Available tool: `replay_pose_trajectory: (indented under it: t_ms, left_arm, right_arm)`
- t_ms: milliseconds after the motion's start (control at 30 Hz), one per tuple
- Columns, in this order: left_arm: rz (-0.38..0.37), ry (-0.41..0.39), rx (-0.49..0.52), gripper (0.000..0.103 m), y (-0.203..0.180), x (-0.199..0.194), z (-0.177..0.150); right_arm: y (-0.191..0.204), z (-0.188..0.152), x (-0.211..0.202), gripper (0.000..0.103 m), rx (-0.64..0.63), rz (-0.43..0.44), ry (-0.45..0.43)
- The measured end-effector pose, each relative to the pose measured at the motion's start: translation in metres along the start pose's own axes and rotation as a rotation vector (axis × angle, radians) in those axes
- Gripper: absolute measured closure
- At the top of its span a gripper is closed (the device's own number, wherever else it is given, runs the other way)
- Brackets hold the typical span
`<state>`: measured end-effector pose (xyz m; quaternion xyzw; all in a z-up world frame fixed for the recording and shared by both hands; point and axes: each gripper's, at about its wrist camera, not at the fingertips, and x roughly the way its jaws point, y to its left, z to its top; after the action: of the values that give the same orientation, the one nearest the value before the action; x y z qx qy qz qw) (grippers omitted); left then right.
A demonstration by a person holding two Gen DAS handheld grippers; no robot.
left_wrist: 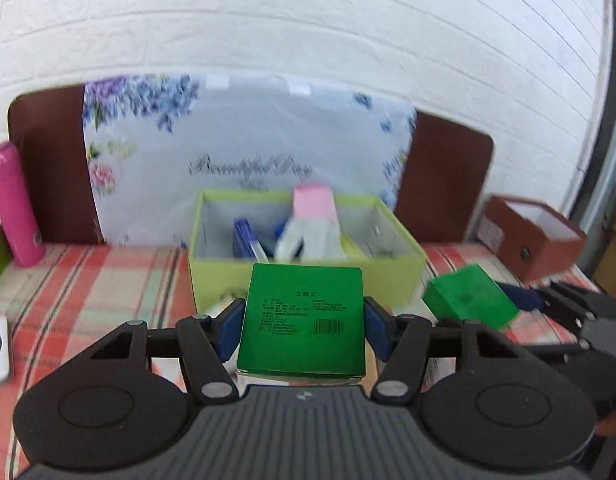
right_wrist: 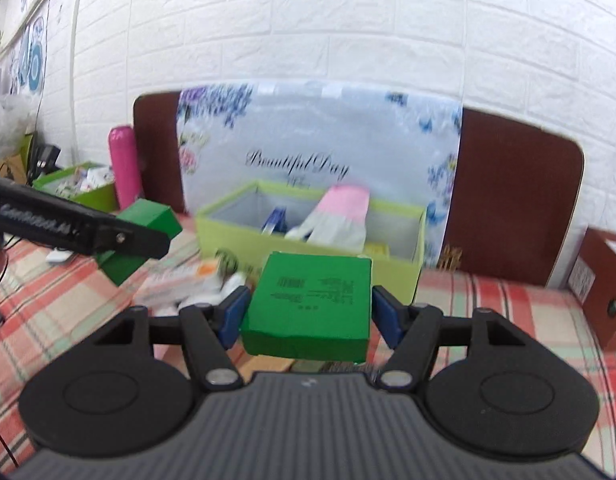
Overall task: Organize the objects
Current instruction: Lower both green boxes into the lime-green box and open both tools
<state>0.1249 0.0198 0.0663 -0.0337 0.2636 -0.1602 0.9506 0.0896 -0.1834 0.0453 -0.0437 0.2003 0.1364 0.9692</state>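
My left gripper (left_wrist: 304,322) is shut on a green box (left_wrist: 304,320) with a barcode label and holds it above the plaid table, just in front of the lime-green open bin (left_wrist: 212,276). My right gripper (right_wrist: 309,312) is shut on a second green box (right_wrist: 311,304), also in front of the bin (right_wrist: 244,236). The bin holds a pink-and-white glove (left_wrist: 313,216) and a blue item (left_wrist: 244,236). The right gripper with its box (left_wrist: 467,296) shows at the right of the left wrist view. The left gripper with its box (right_wrist: 148,220) shows at the left of the right wrist view.
A pink bottle (left_wrist: 14,204) stands at back left. A brown open box (left_wrist: 535,236) sits at right. A floral board (left_wrist: 248,148) leans on a brown panel behind the bin. Small packets (right_wrist: 180,280) lie left of the bin. Another green tray (right_wrist: 80,188) sits far left.
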Motion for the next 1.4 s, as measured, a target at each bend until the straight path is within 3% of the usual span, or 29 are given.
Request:
replay_pose_trajectory:
  t_ms: [233,400,567,633,667,700,967,1400]
  left_arm:
    - [0.083,-0.012,-0.041,0.039,0.03,0.073,0.057]
    - [0.108,0.043,-0.067,0.039,0.05,0.122,0.065]
    - [0.128,0.029,-0.065,0.038,0.06,0.144,0.063]
    - [0.146,0.028,-0.066,0.02,0.062,0.149,0.063]
    - [0.161,0.03,-0.067,0.019,0.062,0.15,0.062]
    - [0.168,0.029,-0.07,0.019,0.063,0.151,0.06]
    - [0.179,0.022,-0.076,0.019,0.06,0.136,0.056]
    - [0.169,0.006,0.007,0.019,-0.003,0.053,0.036]
  right_arm:
    - [-0.027,0.038,0.055,0.038,0.031,-0.051,-0.051]
    - [-0.041,0.044,0.099,0.038,0.047,-0.082,-0.029]
    - [-0.044,0.039,0.142,0.037,0.008,-0.091,0.018]
    - [-0.042,0.034,0.158,0.028,-0.029,-0.066,0.048]
    - [-0.04,0.031,0.162,0.013,-0.041,-0.07,0.054]
    - [-0.038,0.028,0.164,0.006,-0.049,-0.08,0.048]
    - [-0.031,0.027,0.147,0.0,-0.085,-0.113,0.027]
    - [-0.024,0.032,0.035,0.0,-0.025,-0.135,-0.103]
